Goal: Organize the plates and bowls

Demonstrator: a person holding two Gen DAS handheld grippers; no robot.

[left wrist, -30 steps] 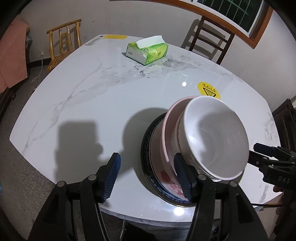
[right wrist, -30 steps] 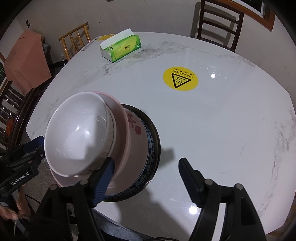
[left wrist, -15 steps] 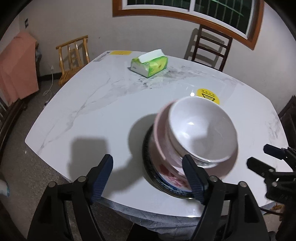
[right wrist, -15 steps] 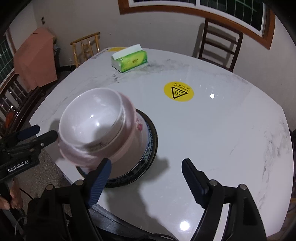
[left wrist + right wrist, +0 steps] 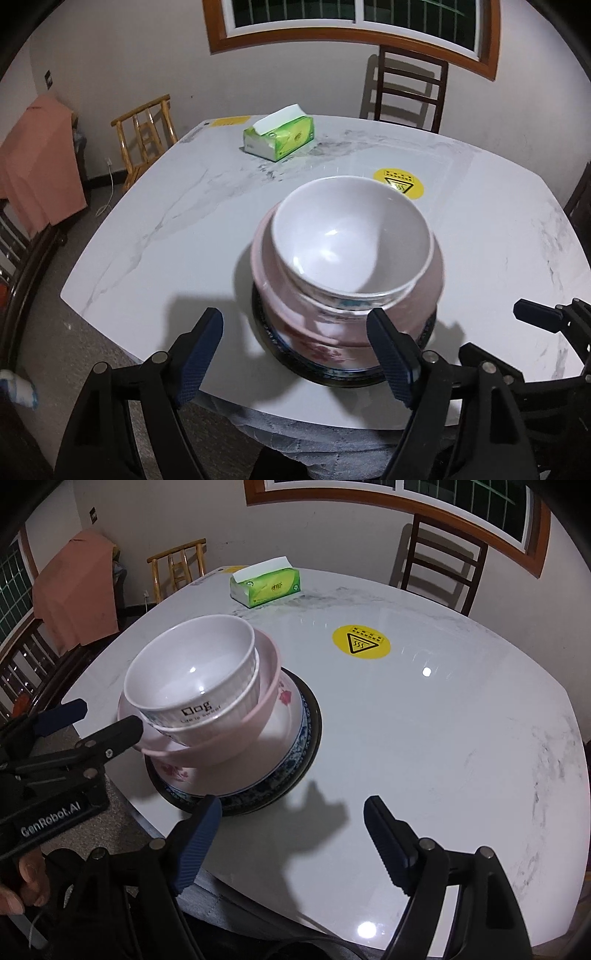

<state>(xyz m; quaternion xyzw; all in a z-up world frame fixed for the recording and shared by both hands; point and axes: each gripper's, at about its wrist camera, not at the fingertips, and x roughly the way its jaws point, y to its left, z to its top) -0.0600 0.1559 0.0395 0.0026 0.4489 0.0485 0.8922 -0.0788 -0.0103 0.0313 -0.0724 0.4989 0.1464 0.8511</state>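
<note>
The left gripper [image 5: 295, 350] stands with jaws wide, gripping nothing, and the stack sits near the table's [image 5: 443, 720] front edge. There the white bowl [image 5: 192, 672] nests in the pink bowl [image 5: 266, 672], apparently tilted toward that edge, on a floral plate [image 5: 284, 716] over a dark-rimmed plate [image 5: 314, 720]: two bowls and, as far as I can tell, two plates. A nudge could tip the bowls off. Behind lies one tissue box [image 5: 266, 583]. The right gripper [image 5: 291, 834] is likewise spread, empty.

Glossy white bowl [image 5: 192, 672] — glazed like the pink one [image 5: 236, 738] — on a polished marble-look table [image 5: 443, 738].
</note>
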